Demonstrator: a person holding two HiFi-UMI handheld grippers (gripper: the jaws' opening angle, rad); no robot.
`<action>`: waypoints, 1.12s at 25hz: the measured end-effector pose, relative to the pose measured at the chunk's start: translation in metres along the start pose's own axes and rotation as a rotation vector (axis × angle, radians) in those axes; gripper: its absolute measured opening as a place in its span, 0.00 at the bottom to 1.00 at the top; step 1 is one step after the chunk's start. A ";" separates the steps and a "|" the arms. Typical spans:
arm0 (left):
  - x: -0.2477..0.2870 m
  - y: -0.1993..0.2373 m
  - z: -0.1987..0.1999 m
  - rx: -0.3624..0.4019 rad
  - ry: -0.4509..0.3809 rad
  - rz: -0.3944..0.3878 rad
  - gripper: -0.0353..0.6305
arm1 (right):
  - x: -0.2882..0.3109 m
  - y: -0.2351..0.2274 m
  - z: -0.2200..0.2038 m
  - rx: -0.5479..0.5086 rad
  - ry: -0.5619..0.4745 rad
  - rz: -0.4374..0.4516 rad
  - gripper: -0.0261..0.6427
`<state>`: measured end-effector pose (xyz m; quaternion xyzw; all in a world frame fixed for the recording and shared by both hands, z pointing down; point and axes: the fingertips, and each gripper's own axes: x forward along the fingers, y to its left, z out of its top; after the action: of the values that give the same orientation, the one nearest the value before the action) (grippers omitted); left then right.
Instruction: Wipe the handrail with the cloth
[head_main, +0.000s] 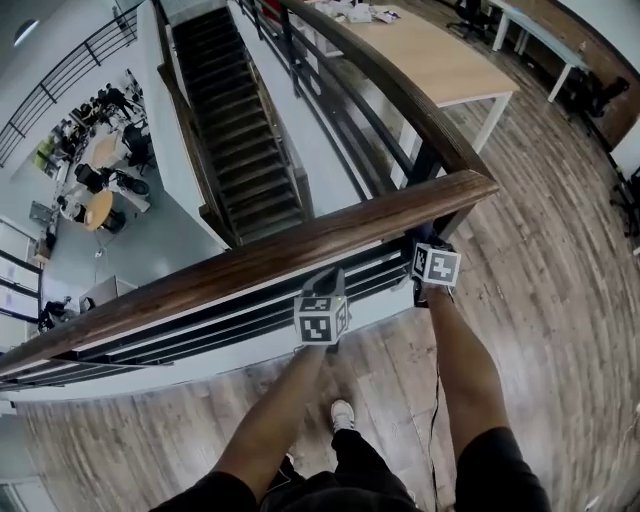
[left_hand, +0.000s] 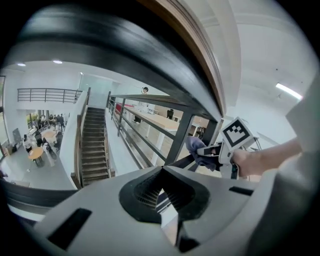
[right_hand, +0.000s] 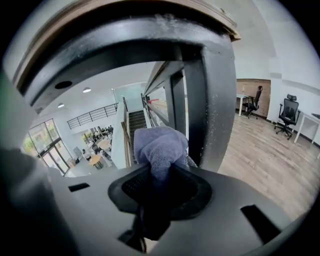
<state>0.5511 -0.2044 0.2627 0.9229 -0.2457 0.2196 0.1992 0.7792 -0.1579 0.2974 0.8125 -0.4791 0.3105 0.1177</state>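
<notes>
The brown wooden handrail (head_main: 260, 260) runs from lower left to a corner at the right, with black metal bars beneath it. My right gripper (head_main: 425, 245) is just below the rail near that corner, shut on a bluish-purple cloth (right_hand: 160, 147) that bulges out between its jaws close to a black post (right_hand: 217, 100). The left gripper view also shows the cloth (left_hand: 197, 150) held under the rail (left_hand: 200, 55). My left gripper (head_main: 325, 278) sits under the rail's middle stretch, and its jaws (left_hand: 161, 172) are shut with nothing in them.
Beyond the railing a staircase (head_main: 235, 130) drops to a lower floor with round tables and people (head_main: 100, 190). A long light wooden table (head_main: 430, 60) stands behind the rail's far run. Office chairs (head_main: 600, 95) are at the right. The person's shoe (head_main: 342, 412) rests on the wood floor.
</notes>
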 end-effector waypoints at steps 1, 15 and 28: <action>-0.005 0.006 -0.002 -0.006 -0.006 0.006 0.05 | -0.004 0.005 0.002 0.004 -0.028 0.016 0.19; -0.165 0.189 -0.067 -0.202 -0.142 0.209 0.05 | -0.103 0.298 -0.115 -0.207 -0.192 0.371 0.19; -0.385 0.449 -0.244 -0.288 -0.178 0.514 0.05 | -0.113 0.631 -0.263 -0.270 -0.181 0.629 0.19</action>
<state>-0.0684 -0.3067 0.3864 0.8084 -0.5162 0.1437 0.2437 0.0995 -0.2732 0.3657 0.6265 -0.7512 0.1919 0.0798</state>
